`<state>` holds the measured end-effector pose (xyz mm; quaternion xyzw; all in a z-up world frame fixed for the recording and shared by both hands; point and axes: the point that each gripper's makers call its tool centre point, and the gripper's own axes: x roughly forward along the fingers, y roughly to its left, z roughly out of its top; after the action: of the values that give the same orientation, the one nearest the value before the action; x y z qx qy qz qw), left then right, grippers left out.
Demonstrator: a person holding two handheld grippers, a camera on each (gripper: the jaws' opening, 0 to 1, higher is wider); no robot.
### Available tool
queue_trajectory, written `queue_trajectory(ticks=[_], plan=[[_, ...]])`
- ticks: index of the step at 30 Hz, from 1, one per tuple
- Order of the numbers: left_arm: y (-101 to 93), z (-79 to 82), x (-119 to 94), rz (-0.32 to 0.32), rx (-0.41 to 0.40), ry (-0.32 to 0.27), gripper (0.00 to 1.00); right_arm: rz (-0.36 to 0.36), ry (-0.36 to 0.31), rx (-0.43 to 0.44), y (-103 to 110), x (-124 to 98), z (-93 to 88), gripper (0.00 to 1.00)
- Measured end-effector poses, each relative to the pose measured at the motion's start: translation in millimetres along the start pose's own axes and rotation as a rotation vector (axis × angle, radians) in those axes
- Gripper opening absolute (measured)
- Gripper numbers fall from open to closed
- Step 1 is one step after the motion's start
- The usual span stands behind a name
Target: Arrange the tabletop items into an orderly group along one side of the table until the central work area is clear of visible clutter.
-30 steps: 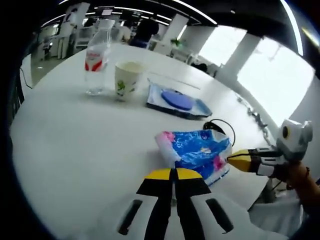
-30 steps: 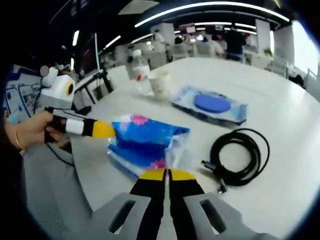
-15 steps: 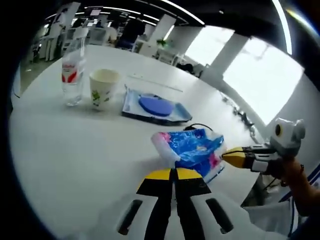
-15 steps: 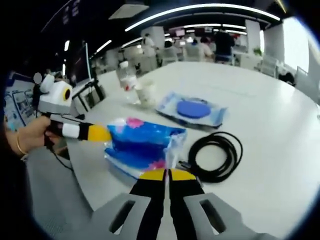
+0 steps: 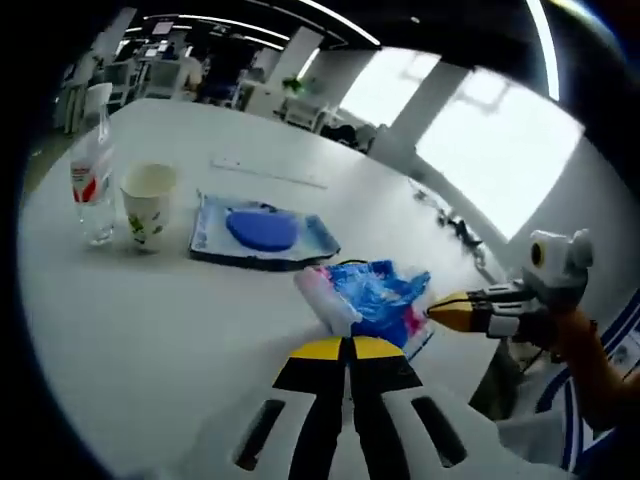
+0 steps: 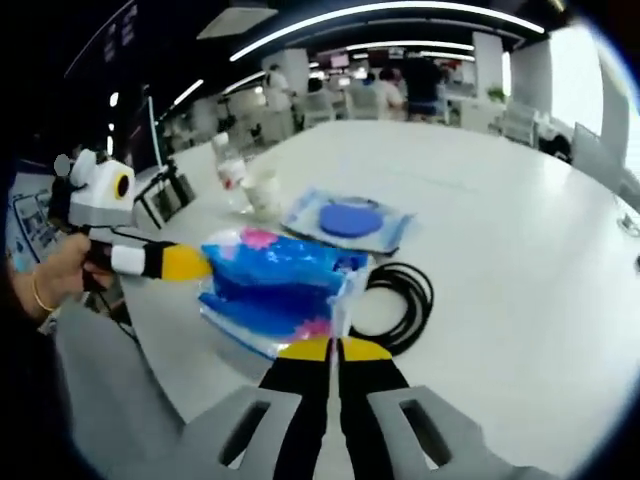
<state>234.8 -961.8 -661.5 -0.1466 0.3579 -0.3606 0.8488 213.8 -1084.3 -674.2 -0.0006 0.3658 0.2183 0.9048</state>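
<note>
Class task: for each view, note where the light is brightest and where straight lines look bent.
Left gripper view: the windows are blown out white; the table edge curves. Right gripper view: a ceiling light strip arcs overhead, bent by the fisheye; glare whitens the table.

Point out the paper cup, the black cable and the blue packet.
paper cup (image 5: 146,205), left gripper view, on its printed side wall.
black cable (image 6: 404,300), right gripper view, on the right side of its coil.
blue packet (image 6: 272,285), right gripper view, on its blue top face.
</note>
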Motion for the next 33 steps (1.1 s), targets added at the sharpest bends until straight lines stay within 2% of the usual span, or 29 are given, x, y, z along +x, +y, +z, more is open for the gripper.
queue_trajectory(ticks=[9,12,21,29,33], plan=[[-22.4,36.1,15.4,-0.029,0.114,-0.003,0.0,-0.049,-0.047,0.009,-21.1,-16.2,21.5,0.0],[-30.0,47.7,21.0,-0.065,0.088,-0.022,0.0,-0.073,-0.057,0.006,-31.6,-21.1,26.9,0.0],[-35.9,67.4,41.7,-0.09,0.047,-0.069,0.0,-0.11,-0.097,0.013,-53.3,-28.8,46.1,0.0],[-36.4,73.2,71.4,-0.101,0.007,-0.093,0.0,-0.169,-0.116,0.035,-82.8,-27.2,54.9,0.0],[-34.5,74.6,84.7,-0.089,0.016,-0.109,0.0,-0.184,-0.119,0.047,-92.2,-22.1,56.0,0.0]])
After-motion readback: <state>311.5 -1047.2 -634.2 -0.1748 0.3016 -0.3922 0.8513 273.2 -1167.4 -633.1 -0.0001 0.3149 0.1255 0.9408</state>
